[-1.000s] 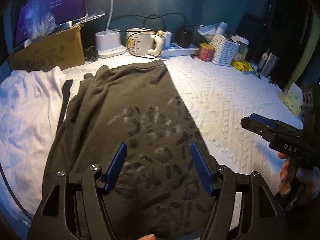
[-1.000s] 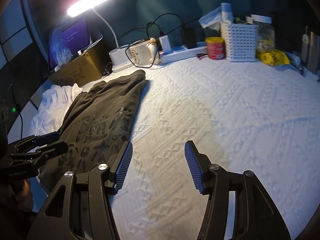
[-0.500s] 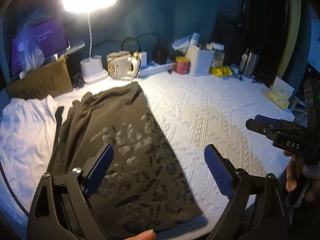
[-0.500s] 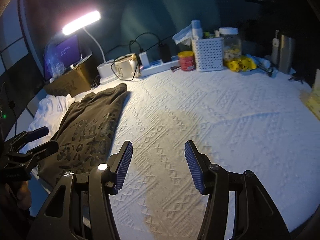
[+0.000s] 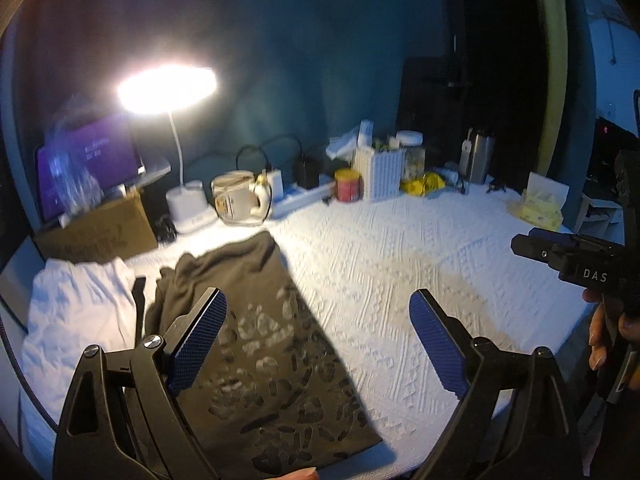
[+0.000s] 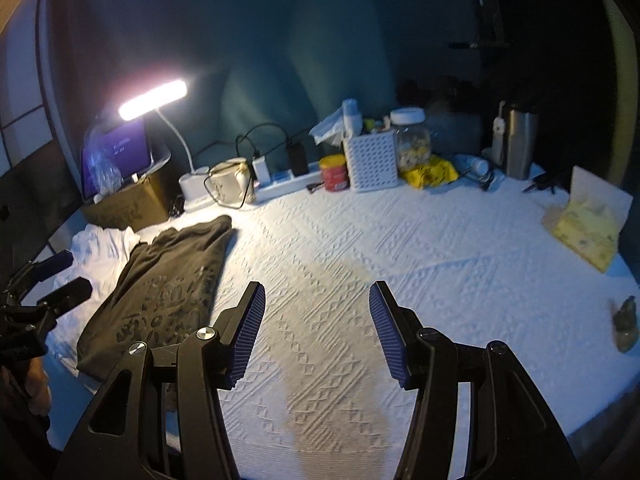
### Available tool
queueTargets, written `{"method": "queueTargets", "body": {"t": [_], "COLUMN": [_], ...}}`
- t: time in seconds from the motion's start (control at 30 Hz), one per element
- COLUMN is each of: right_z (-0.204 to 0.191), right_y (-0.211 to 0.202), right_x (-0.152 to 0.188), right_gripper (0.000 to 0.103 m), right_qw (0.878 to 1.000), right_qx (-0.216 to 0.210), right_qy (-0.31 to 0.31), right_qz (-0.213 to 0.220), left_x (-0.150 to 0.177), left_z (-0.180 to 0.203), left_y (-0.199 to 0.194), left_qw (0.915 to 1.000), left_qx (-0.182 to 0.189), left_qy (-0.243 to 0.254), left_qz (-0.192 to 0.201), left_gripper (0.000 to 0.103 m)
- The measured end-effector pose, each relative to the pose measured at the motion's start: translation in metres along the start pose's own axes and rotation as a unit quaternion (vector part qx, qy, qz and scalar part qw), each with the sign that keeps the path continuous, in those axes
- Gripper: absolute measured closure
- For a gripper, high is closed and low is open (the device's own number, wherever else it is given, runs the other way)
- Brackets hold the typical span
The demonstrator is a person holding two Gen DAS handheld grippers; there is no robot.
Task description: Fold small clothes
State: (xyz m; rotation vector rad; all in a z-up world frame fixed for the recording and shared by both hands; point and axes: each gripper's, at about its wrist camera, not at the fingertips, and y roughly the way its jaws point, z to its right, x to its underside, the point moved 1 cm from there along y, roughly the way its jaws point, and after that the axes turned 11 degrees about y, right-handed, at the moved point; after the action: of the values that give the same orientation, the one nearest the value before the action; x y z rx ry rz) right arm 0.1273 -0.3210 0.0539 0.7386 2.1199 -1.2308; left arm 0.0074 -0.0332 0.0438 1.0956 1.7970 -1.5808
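Two handheld grippers hover above a white textured bedspread (image 6: 400,248), both empty. The left gripper (image 5: 316,340) has just been opening, its blue pads now wide apart with nothing between them; the right gripper (image 6: 316,332) is also spread. A dark olive printed T-shirt (image 5: 256,336), folded into a long strip, lies at the near left, just beside a crumpled white garment (image 5: 76,312). Judged next: halve the strip. Pinch both near corners through all layers, lift together, and lay them squarely on the far edge.

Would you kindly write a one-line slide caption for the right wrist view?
Open right gripper above the white textured bedspread, folded dark printed shirt lying at left.
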Motion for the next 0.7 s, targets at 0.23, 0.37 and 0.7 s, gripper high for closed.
{"method": "queueTargets", "body": {"t": [0.23,0.37,0.7], "right_z": [-0.002,-0.007,-0.023], "right_y": [-0.028,-0.045,-0.085], "right_x": [-0.01,-0.014,-0.023], "right_gripper": [0.045,0.045,0.045], "right_qw": [0.999,0.999,0.994], "right_qx": [0.009,0.01,0.012], "right_qy": [-0.009,-0.02,-0.046], "right_qz": [0.03,0.049,0.098], "left_x": [-0.012,-0.015,-0.021], "left_z": [-0.001,-0.002,-0.007], "left_y": [-0.022,-0.032,-0.064], "left_qw": [0.9992,0.9983,0.9929], "left_qx": [-0.01,-0.011,-0.005], "left_qy": [0.008,0.008,-0.008], "left_qz": [0.038,0.057,0.118], "left_gripper": [0.01,0.01,0.01]}}
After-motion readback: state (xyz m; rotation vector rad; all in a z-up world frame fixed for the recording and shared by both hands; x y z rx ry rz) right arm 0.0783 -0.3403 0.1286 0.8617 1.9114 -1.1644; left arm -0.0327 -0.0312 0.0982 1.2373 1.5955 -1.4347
